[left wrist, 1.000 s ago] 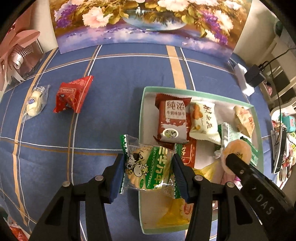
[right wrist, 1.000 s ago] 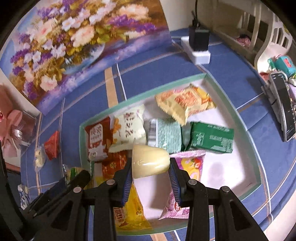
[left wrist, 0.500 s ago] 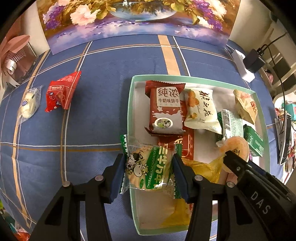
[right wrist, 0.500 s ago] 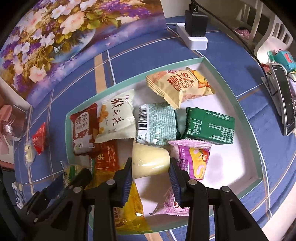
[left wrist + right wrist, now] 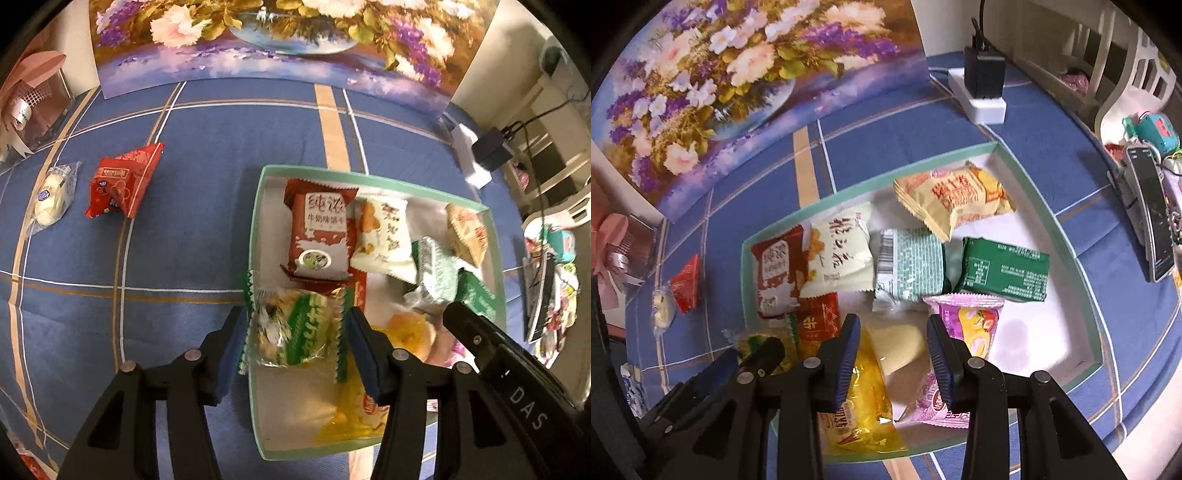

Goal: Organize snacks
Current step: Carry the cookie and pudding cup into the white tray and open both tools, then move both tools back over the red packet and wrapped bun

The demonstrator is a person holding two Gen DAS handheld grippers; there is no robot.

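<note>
A counter under a blue checked cloth (image 5: 207,240) fills both views, with a floral picture (image 5: 295,37) propped at its far edge; on the cloth sits a shallow tray (image 5: 255,229) with a teal rim and a white floor, crowded with wrapped snacks. The left gripper (image 5: 295,317) points steeply down over the tray's left rim; its jaws have just been opening, and the green packet (image 5: 295,332) lies between them, blurred, its crimped ends just beside the pads and no longer clearly pressed; the packet straddles the rim, mostly over the tray's near left corner. The right gripper (image 5: 893,321) points down over the near middle of the tray; its jaws stand close together with the pale cup (image 5: 897,343) between them, tilted and blurred; the cup's side meets the right pad, and it looks pinched, though the contact on the left pad cannot be made out. Under that cup lie a yellow packet (image 5: 864,398) on the left and a pink packet (image 5: 971,325) on the right, both inside the tray. Well apart from the tray, on the bare cloth to its left, rest a red packet (image 5: 122,184) and, just beside it, a clear-wrapped white sweet (image 5: 51,195).
</note>
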